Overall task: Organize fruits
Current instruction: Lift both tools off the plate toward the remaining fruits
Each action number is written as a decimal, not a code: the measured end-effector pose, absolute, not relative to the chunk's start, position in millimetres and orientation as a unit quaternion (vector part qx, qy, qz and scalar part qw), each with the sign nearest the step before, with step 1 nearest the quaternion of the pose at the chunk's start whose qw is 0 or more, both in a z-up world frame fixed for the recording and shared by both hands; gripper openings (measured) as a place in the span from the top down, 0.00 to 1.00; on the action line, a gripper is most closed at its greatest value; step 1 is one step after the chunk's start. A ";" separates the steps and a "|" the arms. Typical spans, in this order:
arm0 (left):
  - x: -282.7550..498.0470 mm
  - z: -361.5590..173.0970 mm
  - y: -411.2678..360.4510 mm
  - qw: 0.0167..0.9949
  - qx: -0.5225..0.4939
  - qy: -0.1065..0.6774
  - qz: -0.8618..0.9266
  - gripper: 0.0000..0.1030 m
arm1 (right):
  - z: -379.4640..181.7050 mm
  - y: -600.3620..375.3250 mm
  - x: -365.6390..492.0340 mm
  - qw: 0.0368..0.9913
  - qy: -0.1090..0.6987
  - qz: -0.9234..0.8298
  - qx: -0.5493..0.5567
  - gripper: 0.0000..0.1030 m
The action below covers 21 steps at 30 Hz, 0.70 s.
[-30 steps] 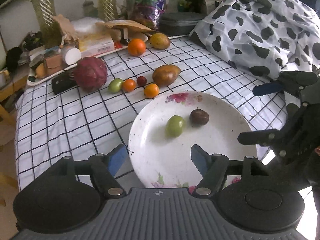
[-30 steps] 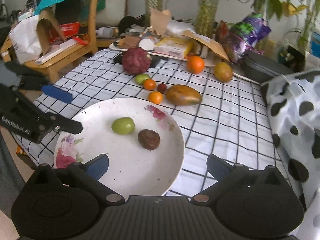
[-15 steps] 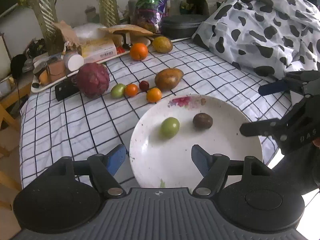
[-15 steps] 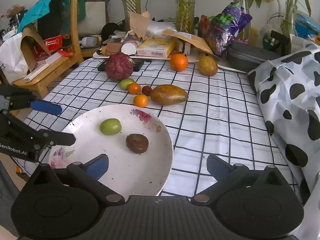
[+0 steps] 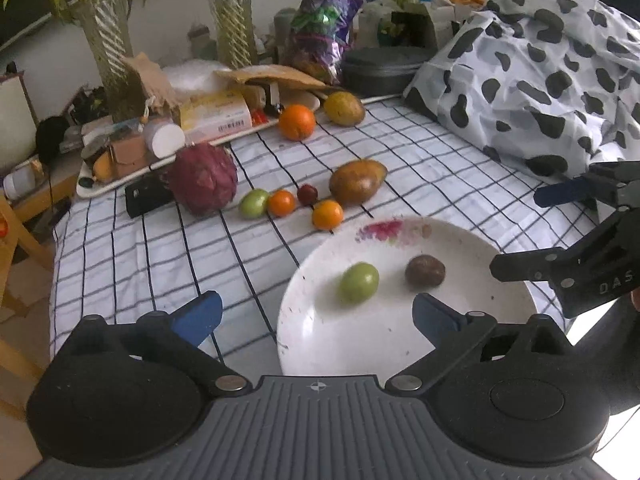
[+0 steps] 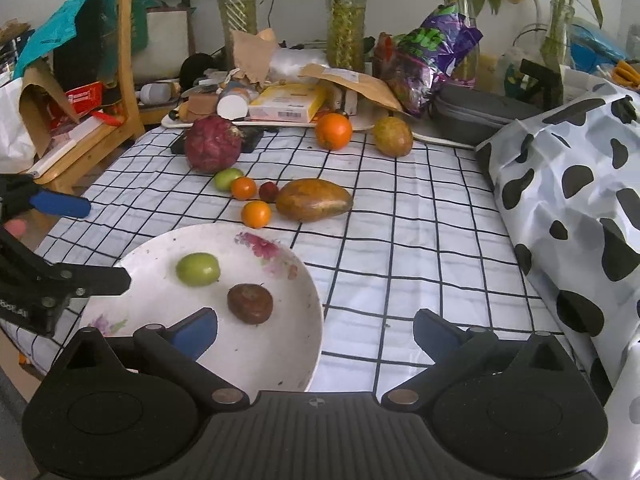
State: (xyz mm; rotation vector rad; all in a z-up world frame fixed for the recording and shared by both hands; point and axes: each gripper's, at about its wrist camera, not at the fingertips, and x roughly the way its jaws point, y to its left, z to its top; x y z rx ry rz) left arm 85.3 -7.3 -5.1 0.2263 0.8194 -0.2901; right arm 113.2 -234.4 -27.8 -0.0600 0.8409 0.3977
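A white flowered plate [image 5: 384, 344] [image 6: 280, 344] sits near the table's front edge and holds a green fruit [image 5: 359, 282] [image 6: 198, 269] and a dark brown fruit [image 5: 425, 271] [image 6: 250, 303]. Behind it lie a mango [image 5: 357, 182] [image 6: 314, 199], small orange fruits [image 5: 327, 214] [image 5: 281, 202], a small dark red fruit [image 5: 307, 194], a green fruit [image 5: 253, 202], a red dragon fruit [image 5: 203, 178] [image 6: 212, 143], an orange [image 5: 297, 122] and a second mango [image 5: 344, 108]. My left gripper [image 5: 316, 316] is open and empty over the plate's left side. My right gripper [image 6: 316, 326] is open and empty over the plate's right side.
A cow-patterned bag [image 5: 540, 80] [image 6: 580, 208] fills the right side. Boxes, jars and a tray [image 5: 168, 128] clutter the back, with vases and plants behind. A black phone [image 5: 146, 200] lies beside the dragon fruit. A wooden chair [image 6: 80, 128] stands at the left.
Both grippers have pulled back and tilted up a little, so the plate sits lower and more of the room shows. No fruit has moved. Both stay open.
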 end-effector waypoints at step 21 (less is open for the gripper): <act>151.1 9.8 25.1 0.927 0.072 0.359 -0.079 0.00 | -37.5 -221.0 175.3 0.899 0.396 0.183 -0.048 0.00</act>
